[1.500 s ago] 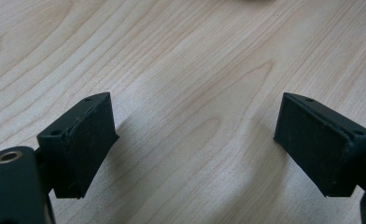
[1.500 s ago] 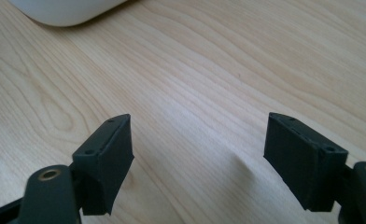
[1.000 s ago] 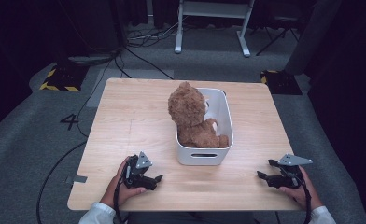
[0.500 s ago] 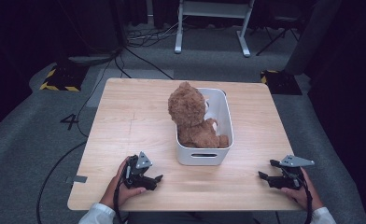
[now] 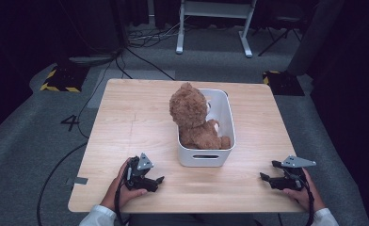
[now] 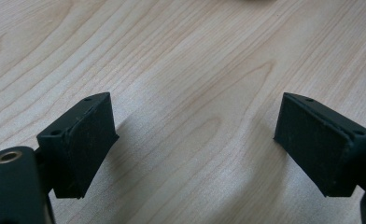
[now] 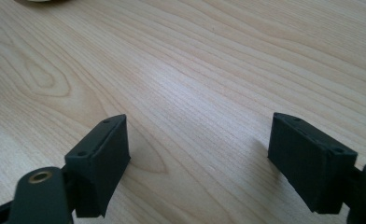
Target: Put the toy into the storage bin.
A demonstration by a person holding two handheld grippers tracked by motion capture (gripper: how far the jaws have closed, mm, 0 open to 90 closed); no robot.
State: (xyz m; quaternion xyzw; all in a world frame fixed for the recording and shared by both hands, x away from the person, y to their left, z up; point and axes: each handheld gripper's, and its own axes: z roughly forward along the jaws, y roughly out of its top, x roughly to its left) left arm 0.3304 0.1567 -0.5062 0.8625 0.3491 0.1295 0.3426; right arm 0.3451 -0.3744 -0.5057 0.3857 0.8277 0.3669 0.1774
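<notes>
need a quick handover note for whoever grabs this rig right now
Left gripper: open, empty, resting low on the light wooden table near its front left edge.
Right gripper: open, empty, jaws just been opening, near the front right edge.
Brown plush teddy bear: sits in the white plastic bin at mid-table, head above the rim.
Done: bear is in the bin.
Left: nothing in either grip; neither gripper touches the bin.

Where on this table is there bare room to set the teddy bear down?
The widest free patch is the light wooden table left of the white plastic bin, beyond the left gripper. A narrower strip lies between the bin and the table's right edge. The brown plush teddy bear crowds the bin.
</notes>
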